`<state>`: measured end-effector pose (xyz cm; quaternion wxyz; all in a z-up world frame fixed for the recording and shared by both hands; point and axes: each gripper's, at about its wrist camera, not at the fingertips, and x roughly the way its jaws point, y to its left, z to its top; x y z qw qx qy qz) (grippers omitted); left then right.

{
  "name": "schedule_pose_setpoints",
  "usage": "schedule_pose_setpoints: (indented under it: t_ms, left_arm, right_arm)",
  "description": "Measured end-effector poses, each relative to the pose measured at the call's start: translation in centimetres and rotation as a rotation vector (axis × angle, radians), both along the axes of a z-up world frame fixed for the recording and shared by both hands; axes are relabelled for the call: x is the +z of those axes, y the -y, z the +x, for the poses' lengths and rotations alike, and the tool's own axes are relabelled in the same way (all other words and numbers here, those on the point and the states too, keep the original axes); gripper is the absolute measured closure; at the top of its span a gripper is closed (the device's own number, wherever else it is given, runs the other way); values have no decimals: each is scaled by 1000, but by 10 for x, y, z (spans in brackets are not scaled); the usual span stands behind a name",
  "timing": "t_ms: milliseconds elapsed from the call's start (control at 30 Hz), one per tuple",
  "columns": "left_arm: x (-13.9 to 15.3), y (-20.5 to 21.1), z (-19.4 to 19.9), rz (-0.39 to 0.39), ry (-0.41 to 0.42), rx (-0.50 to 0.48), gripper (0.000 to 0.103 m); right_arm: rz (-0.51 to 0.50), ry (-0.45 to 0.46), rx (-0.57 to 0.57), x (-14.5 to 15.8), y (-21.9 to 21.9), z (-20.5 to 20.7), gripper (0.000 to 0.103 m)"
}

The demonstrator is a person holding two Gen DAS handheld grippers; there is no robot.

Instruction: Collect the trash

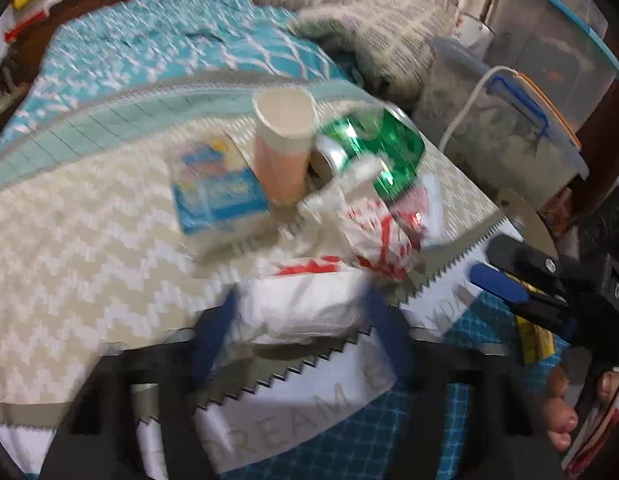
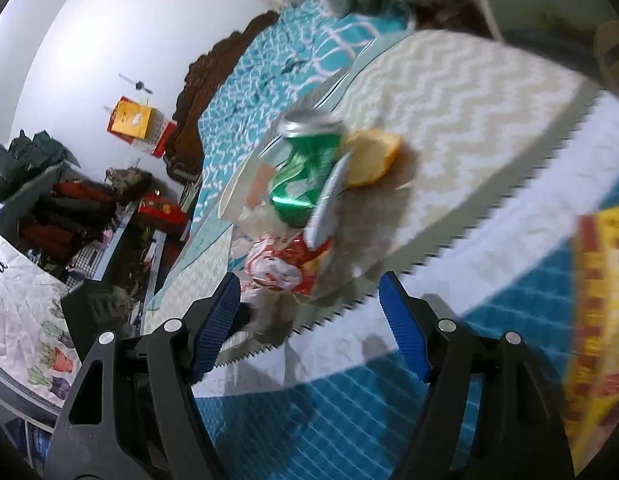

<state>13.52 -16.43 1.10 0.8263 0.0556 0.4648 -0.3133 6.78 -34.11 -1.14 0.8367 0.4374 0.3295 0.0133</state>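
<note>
Bed (image 1: 109, 60): a teal patterned cover, with a beige zigzag mat (image 1: 69, 248) spread over it.
Storage boxes (image 1: 521, 132): clear plastic bins beside the bed, contents too blurred to tell.
Trash on the mat: a crushed green can (image 1: 381, 152) on its side, a paper cup (image 1: 285, 140) upright just beside it, a blue carton (image 1: 217, 192), a red-and-white wrapper (image 1: 373, 228) and a lemon slice (image 2: 373, 156).
Left tool (image 1: 305, 316): tilted down, its blue pads on either side of a crumpled white bag (image 1: 309, 304) and apparently pressing on it.
Right tool (image 2: 309, 320): angled down over the mat's toothed edge, jaws apart, nothing held.
</note>
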Motion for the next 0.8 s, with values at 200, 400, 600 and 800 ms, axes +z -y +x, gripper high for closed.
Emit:
schedule_pose_setpoints:
  t_ms: [200,400,600,800]
  left_arm:
    - [4,-20,-9,-49,-9,-12,57]
    - [7,-39,-19,-13,15,40,57]
    - [11,-53,-29,42,46,88,56]
    - [12,-61,-35,56,51,106,56]
  right_arm:
    - [-68,-11,24,1,-22,30,44]
    - [-126,-28,88,-5,-43,47,83]
    - [-218,43,156,18,-70,6,94]
    - [-292,57,205,27,-90,-32,90]
